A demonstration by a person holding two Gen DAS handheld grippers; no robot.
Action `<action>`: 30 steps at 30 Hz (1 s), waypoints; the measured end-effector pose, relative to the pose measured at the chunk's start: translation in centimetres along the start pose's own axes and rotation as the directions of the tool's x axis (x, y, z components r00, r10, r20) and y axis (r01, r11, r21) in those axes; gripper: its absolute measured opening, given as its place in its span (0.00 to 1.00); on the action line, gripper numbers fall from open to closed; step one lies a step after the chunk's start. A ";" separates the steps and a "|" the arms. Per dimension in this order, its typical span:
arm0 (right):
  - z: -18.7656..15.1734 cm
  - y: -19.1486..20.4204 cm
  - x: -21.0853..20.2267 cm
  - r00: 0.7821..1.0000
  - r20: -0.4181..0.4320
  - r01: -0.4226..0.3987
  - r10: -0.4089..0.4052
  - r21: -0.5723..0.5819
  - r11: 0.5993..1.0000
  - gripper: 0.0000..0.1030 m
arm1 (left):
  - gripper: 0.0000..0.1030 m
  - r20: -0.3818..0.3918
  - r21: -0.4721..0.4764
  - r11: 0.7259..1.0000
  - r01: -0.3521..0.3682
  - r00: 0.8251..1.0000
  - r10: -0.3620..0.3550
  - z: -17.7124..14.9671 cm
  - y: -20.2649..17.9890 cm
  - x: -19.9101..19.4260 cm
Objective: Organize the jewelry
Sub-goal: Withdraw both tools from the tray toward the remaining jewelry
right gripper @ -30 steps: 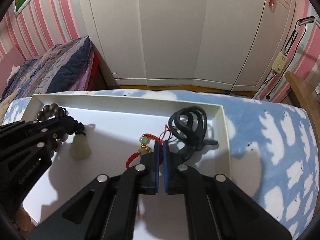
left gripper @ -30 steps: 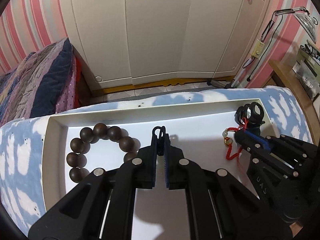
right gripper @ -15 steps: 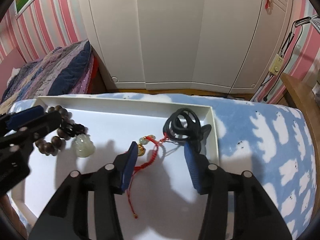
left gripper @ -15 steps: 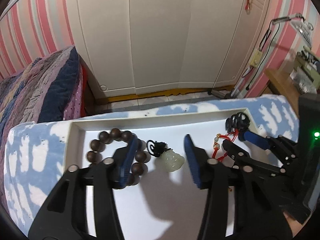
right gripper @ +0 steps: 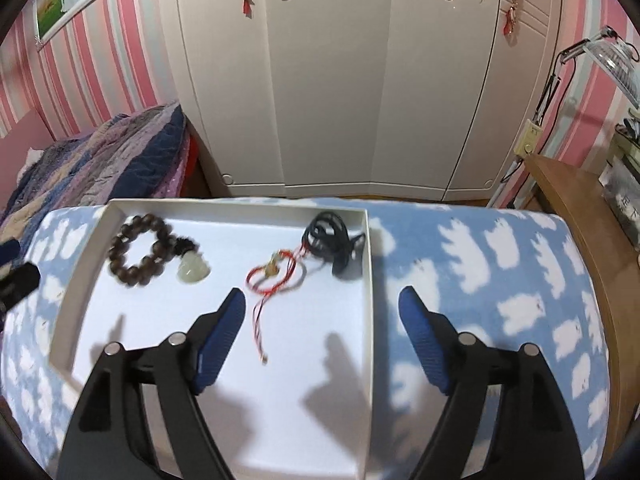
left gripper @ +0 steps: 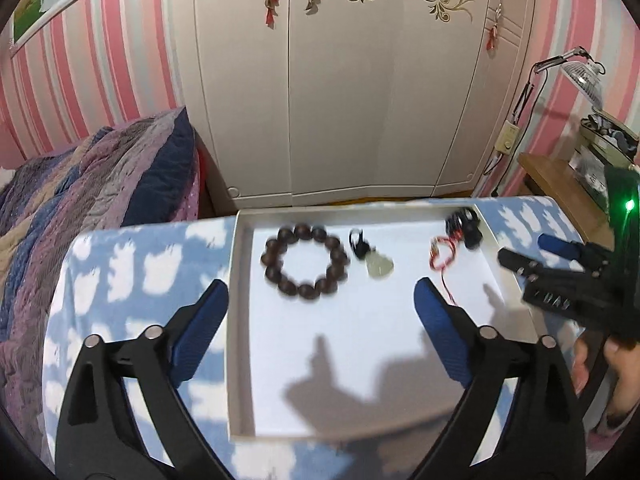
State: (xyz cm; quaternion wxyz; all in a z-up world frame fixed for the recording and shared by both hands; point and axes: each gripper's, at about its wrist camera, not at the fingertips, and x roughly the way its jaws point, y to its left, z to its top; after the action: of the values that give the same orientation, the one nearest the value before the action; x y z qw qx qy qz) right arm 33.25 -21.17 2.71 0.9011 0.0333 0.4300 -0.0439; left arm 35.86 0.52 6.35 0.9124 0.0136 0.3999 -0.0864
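1. Hovering wide open and empty over the near part of the white tray (left gripper: pixel 240 320): left gripper (left gripper: pixel 320 312), blue pads spread, one over the tray's left rim.
2. Hanging likewise released, grasping nothing: right gripper (right gripper: pixel 322 320), straddling the tray's right wall (right gripper: pixel 370 320).
3. Lying along the tray's far end, all apart from both grippers: dark bead bracelet (left gripper: pixel 304 264), jade pendant (left gripper: pixel 380 266) just right of it, red cord charm (right gripper: pixel 274 272), black coiled cord (right gripper: pixel 330 236) in the far right corner.
4. Judging the step: sitting between picks, or possibly finishing, with all four pieces inside the tray.
5. Needing next, if anything: tidying the trailing red cord tail, closing gently on thin string.
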 end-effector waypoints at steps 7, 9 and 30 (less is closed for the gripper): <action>-3.1 -0.9 -5.9 0.998 0.064 0.007 -0.007 -0.002 1.000 0.91 | 0.97 0.045 0.020 1.000 -0.025 0.999 0.024 -4.2 -0.3 -4.9; -4.0 -1.0 -7.7 0.997 0.081 0.005 -0.004 -0.012 1.000 0.91 | 0.97 0.036 0.005 1.000 -0.017 0.999 0.017 -5.2 -0.4 -6.0; -13.3 -3.2 -13.1 0.990 0.108 0.091 -0.087 -0.032 0.995 0.96 | 0.97 -0.015 -0.009 1.000 0.006 1.000 -0.006 -13.9 -1.9 -10.1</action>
State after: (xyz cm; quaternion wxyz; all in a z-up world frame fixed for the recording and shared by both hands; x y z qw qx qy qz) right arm 14.43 -22.42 4.48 0.9204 -0.0048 0.3831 -0.0779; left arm 18.69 1.40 4.38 0.9092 0.0087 0.4071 -0.0873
